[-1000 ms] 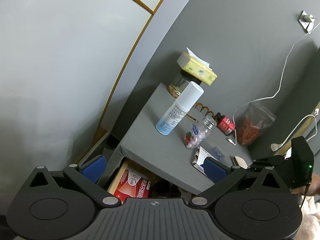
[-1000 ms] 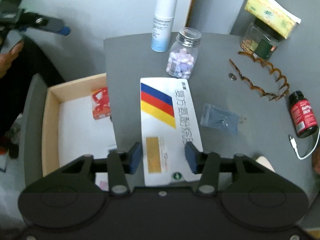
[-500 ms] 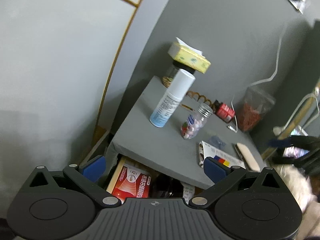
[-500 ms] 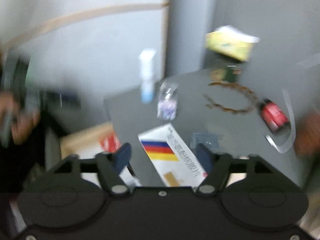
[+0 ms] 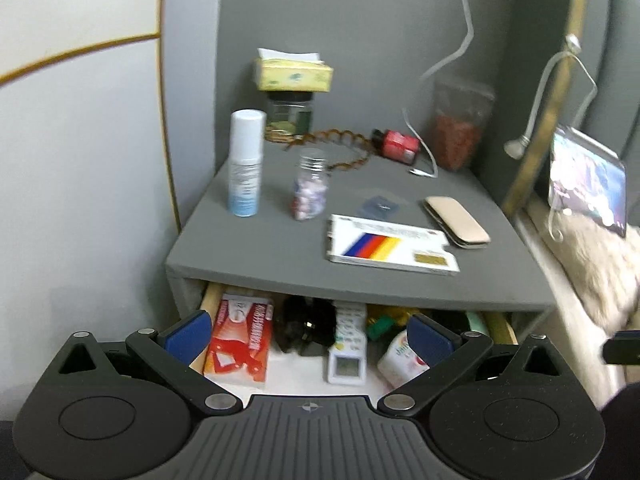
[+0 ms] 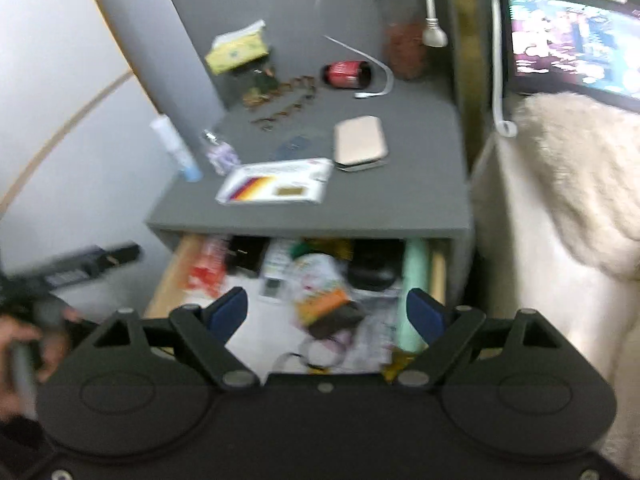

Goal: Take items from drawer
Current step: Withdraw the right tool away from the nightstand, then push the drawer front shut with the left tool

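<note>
Drawer [image 6: 172,276]: we see it pulled out under the grey nightstand [image 5: 256,252], crowded with items.
Drawer contents: we make out a red box [image 5: 240,338] at its left, a white remote [image 5: 347,346] in the middle, a mint tube [image 6: 414,280] along its right wall; the rest is too blurred for us to name.
Striped box [image 5: 390,249]: we find it lying flat on the nightstand top, near the front edge, beside a beige case [image 5: 456,222].
Right gripper [image 6: 326,312]: we see its jaws released, having just been opening, with nothing between them, above the drawer.
Left gripper [image 5: 308,332]: our view shows its jaws spread wide and empty, over the drawer's front.
Behind: a spray can [image 5: 246,162] and pill jar [image 5: 310,184] stand upright.
</note>
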Tool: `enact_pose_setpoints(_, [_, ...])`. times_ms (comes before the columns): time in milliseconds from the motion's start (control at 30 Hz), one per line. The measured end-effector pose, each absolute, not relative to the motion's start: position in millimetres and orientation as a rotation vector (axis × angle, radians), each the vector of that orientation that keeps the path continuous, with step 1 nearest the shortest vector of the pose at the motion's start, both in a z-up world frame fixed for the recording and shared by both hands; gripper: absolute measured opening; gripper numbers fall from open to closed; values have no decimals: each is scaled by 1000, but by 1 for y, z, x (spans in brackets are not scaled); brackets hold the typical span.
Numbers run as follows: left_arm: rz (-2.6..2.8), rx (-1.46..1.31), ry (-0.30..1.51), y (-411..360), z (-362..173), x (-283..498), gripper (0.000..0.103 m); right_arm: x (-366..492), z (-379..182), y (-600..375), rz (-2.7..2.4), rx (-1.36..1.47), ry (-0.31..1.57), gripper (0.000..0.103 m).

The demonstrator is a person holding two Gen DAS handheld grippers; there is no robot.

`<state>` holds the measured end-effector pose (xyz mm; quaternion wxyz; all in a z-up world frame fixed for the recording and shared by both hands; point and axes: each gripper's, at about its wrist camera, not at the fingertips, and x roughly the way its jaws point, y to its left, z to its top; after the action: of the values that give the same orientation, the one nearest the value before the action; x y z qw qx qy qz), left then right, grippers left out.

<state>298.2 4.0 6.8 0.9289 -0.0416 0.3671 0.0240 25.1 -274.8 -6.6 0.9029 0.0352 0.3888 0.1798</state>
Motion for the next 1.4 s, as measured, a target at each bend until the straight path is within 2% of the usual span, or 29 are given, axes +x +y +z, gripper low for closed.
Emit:
enact_pose_setpoints(267, [88,-65,844,-21,-6,279,103,17,-24,-268,338,-1,769,86])
enact_pose_setpoints(433, [119,-89,971,-24,-43,255,103,21,-30,-271,303,42,734,86])
enact_pose_setpoints(733, [96,-43,1079,-43,-92,246,103,24,-34,-280,293,106,723,86])
enact_pose_setpoints(1400, [33,-18,1051,-64,-113,262,101,21,-32,-286,339,156,698,86])
